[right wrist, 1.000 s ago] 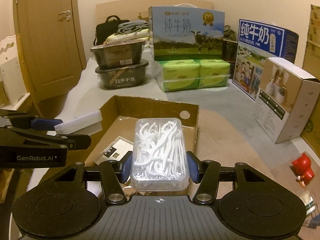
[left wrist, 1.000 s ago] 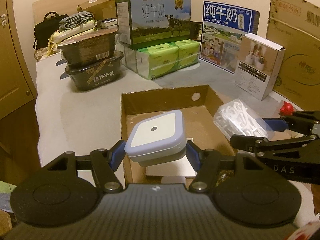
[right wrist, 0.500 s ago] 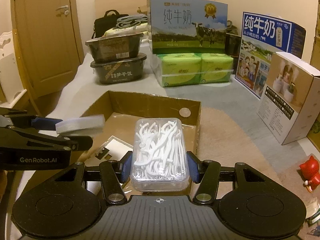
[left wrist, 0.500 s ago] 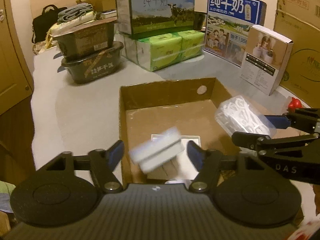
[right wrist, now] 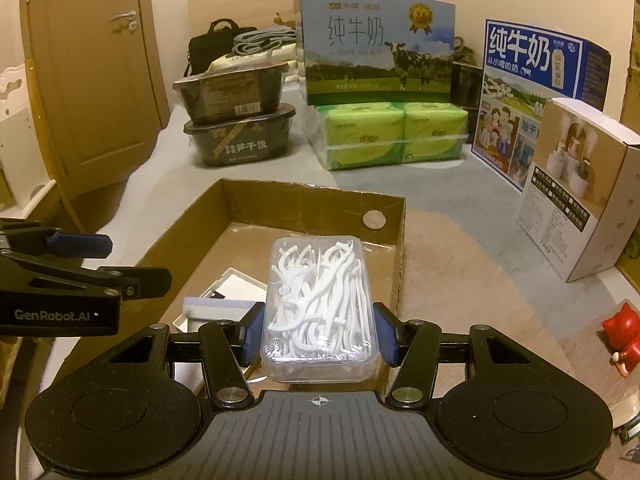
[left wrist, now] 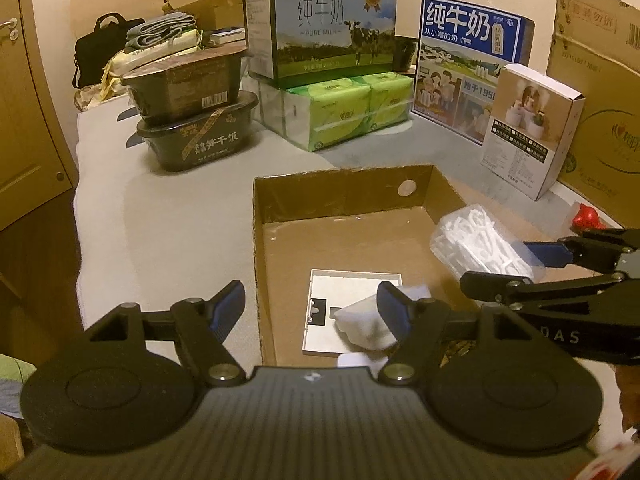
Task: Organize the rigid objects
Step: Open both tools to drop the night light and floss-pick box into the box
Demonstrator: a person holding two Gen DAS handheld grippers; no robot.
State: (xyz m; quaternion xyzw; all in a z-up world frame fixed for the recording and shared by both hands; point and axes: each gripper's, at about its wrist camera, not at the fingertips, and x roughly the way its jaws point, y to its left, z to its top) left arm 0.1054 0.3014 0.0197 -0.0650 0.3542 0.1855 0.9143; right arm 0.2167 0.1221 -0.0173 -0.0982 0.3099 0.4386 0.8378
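grey bedcover (left wrist: pixel 168 216), cardboard tray (left wrist: pixel 344 196) (white box (left wrist: pixel 366 322) inside), right gripper (right wrist: pixel 319 334) clamping floss-pick case (right wrist: pixel 318 300)

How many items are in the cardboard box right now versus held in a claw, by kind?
Flat white square panel, in the open brown cardboard box: 1
Small white square lidded case, in the box: 1
Clear plastic case of white floss picks, held in right claw: 1
Total: 3

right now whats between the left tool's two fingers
Nothing is gripped: the left tool stands open. Through the gap, the left wrist view shows the cardboard box wall and floor; the small white box lies inside, by the right finger.
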